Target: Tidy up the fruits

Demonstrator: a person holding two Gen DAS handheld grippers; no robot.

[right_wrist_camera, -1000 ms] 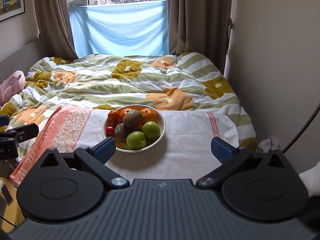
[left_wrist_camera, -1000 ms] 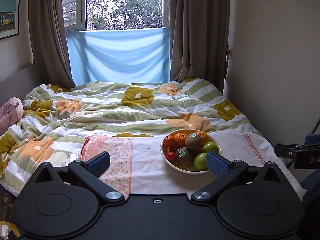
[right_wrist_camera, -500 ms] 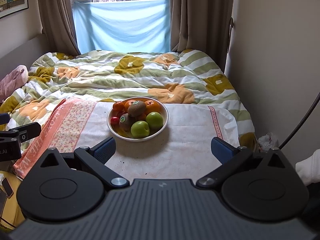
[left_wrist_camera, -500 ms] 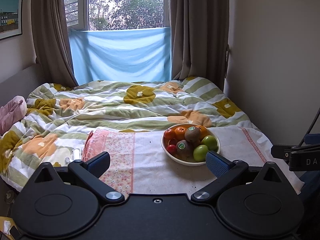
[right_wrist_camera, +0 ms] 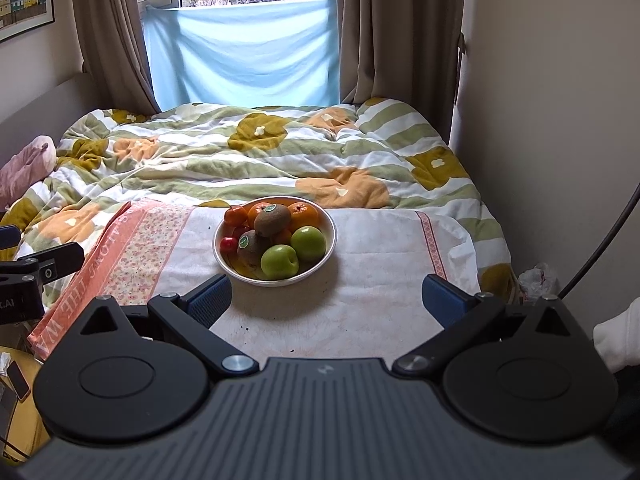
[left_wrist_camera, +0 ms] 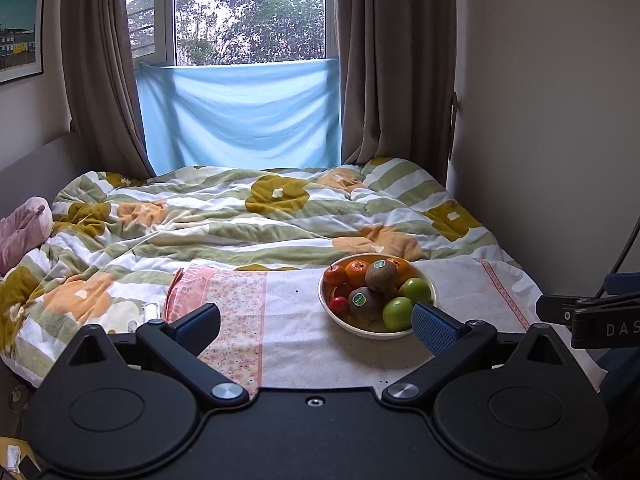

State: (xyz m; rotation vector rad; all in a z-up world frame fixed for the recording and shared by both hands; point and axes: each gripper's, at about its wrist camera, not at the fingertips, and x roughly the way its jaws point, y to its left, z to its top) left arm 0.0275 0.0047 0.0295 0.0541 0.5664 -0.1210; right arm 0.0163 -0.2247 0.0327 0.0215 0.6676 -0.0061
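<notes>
All fruits (right_wrist_camera: 276, 236) heaped in the white bowl (right_wrist_camera: 328, 246) on the cloth (right_wrist_camera: 360, 280) | both grippers short of bowl, left gripper (left_wrist_camera: 316, 326) and right gripper (right_wrist_camera: 326, 296) spread, empty | fits sorted or unsorted; any pick: top fruit, gently.

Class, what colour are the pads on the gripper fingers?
Blue, textured pads on black fingers; clearest in the left wrist view.

Bowl (right_wrist_camera: 329, 240) smooth, glossy white, looks ceramic or plastic; green apples (right_wrist_camera: 280, 261) shiny, kiwis (right_wrist_camera: 272, 219) dull and fuzzy with glossy stickers. Cloth (right_wrist_camera: 380, 280) under the bowl is matt woven fabric, quilt (left_wrist_camera: 240, 224) soft rumpled cotton-like. Gripper (right_wrist_camera: 326, 300) matt black plastic, finger pads (right_wrist_camera: 210, 300) blue textured rubber.
</notes>
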